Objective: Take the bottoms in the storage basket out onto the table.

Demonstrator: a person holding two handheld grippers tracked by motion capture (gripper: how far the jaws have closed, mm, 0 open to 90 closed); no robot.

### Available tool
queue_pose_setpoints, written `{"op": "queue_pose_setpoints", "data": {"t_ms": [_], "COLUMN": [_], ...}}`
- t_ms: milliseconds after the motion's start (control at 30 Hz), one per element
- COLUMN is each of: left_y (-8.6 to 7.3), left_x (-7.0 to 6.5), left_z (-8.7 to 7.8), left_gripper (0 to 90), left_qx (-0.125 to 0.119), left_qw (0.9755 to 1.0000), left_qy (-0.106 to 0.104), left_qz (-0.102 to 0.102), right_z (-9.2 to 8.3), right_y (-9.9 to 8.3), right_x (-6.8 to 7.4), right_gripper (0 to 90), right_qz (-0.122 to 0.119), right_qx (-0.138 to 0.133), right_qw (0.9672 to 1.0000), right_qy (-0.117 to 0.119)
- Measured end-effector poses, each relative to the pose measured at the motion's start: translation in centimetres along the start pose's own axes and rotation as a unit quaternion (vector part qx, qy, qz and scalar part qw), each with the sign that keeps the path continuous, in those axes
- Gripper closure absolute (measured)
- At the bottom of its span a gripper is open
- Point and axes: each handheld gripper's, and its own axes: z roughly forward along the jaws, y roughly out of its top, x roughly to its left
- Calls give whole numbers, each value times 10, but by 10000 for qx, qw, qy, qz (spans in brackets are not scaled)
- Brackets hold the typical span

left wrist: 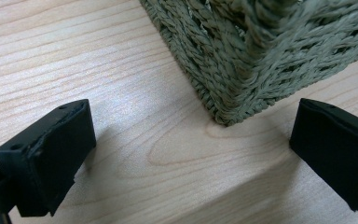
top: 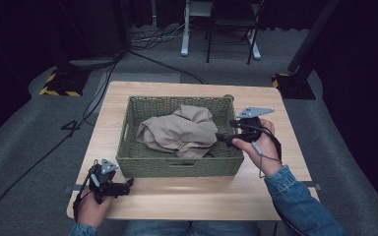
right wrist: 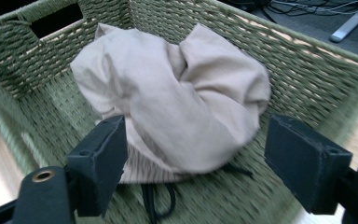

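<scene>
Light wood bench (top: 197, 196) stood on grey carpet in a dark-curtained room, cables on the floor and chair legs behind. Green woven basket (top: 179, 164) sat mid-bench, crumpled beige cloth (top: 179, 130) inside it, dark cord under the cloth's near edge in the right gripper view. Left gripper (top: 123, 186) rested low on the bench near the basket's front-left corner (left wrist: 228, 116), jaws wide apart, empty. Right gripper (top: 221, 137) reached over the basket's right rim, jaws spread either side of the cloth (right wrist: 177, 98), not clamped.
</scene>
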Motion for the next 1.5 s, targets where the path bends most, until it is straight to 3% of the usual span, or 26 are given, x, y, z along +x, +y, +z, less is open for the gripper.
{"op": "queue_pose_setpoints", "data": {"t_ms": [267,567,867,1000,1233,1333,1500], "left_y": [0,0,0,0,0,0,0], "left_x": [0,0,0,0,0,0,0], "left_z": [0,0,0,0,0,0,0], "left_gripper": [4,4,4,4,4,4,4], "left_qx": [1,5,5,-1,6,6,5], "left_qw": [10000,10000,10000,10000,10000,10000,10000], "left_qy": [-2,-1,-1,-1,2,-1,1], "left_qz": [2,6,6,-3,23,30,29], "right_z": [41,93,130,146,165,169,176], "right_y": [26,39,37,33,22,18,10], "right_x": [11,14,22,22,17,17,18], "right_gripper": [172,160,160,158,149,149,121], "right_qz": [-105,-129,88,123,272,130,-312], "right_qx": [147,484,808,938,1173,1279,1362], "right_qw": [9998,9987,9963,9954,9926,9917,9902], "right_qy": [85,105,278,113,119,87,90]}}
